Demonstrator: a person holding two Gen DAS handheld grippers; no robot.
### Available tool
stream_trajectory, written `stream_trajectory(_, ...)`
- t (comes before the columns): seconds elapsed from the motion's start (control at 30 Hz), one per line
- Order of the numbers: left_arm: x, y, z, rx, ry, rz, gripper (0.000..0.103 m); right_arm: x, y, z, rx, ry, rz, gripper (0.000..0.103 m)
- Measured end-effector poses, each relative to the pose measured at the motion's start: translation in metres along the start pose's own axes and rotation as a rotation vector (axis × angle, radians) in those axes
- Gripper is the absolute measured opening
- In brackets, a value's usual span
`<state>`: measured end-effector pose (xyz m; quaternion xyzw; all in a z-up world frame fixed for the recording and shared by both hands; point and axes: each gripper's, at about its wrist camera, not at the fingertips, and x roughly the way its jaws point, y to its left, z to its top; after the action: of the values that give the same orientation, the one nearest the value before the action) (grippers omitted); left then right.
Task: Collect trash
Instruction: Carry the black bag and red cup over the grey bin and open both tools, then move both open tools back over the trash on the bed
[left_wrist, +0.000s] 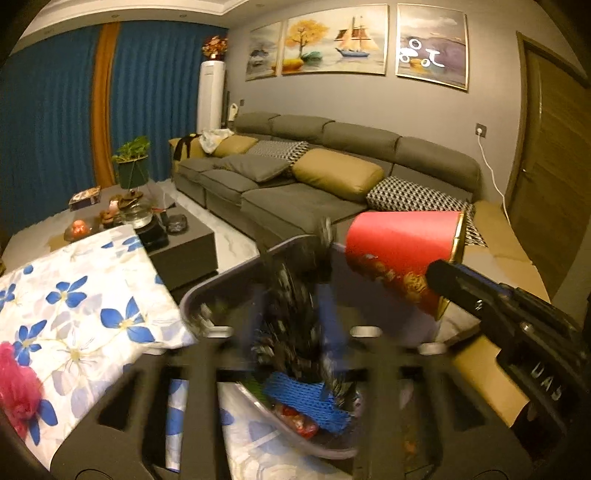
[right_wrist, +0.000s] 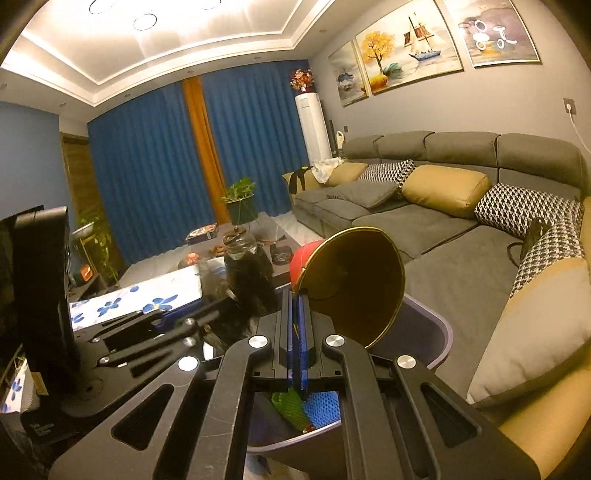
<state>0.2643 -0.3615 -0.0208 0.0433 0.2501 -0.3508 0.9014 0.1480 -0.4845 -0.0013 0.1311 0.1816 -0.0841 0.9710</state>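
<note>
I judge the job well along: my right tongs (right_wrist: 297, 328) are clenched on the red paper cup's (left_wrist: 399, 254) rim, my left tongs (left_wrist: 295, 295) grip a blurred dark wrapper (left_wrist: 291, 302), both over the bin (right_wrist: 439, 332) already holding scraps at six o'clock.

Jaws pinch red cup (right_wrist: 351, 284) rim

Matt red paper cup (left_wrist: 400, 254) with glossy gold lining (right_wrist: 354, 284) and rim. Smooth grey plastic bin (right_wrist: 439, 332) holding blue foam netting (left_wrist: 310, 400), rough and open-meshed. Printed floral cloth (left_wrist: 85, 295), soft and matt. Matt black plastic hand-held gripper (right_wrist: 297, 317) with shiny metal bolts. Suede-like grey sofa (left_wrist: 295, 199); smooth leather-look tan cushion (right_wrist: 445, 188).
</note>
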Motion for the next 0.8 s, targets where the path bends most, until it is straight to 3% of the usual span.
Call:
stream_trajectory(0.07,-0.005,0.009,-0.002,-0.03,-0.025,0.022,0.072,0.003,0.0,-0.001,0.004,0.005,0.002,0.004)
stream_trajectory(0.17,-0.013,0.023,-0.004,-0.065,-0.027,0.046,0.082,0.009,0.001,-0.002,0.007,0.017,0.005,0.004)
stream_trajectory(0.37,-0.051,0.051,-0.017,-0.116,-0.049,0.176,0.09,0.018,0.005,-0.005,0.013,0.027,0.007,0.007)
stream_trajectory(0.43,-0.066,0.06,-0.024,-0.142,-0.057,0.21,0.092,0.019,0.007,-0.004,0.014,0.028,0.005,0.013)
stream_trajectory(0.5,-0.081,0.07,-0.031,-0.161,-0.061,0.245,0.094,0.017,0.009,-0.003,0.007,0.026,0.004,0.038)
stream_trajectory(0.53,-0.089,0.075,-0.036,-0.168,-0.064,0.278,0.094,0.017,0.011,-0.003,-0.002,0.023,0.001,0.043)
stream_trajectory(0.67,-0.118,0.095,-0.051,-0.202,-0.068,0.379,0.095,0.006,0.019,-0.001,-0.023,0.011,-0.01,0.049)
stream_trajectory(0.8,-0.145,0.115,-0.066,-0.222,-0.07,0.472,0.095,-0.013,0.042,-0.004,-0.072,-0.023,-0.009,0.064)
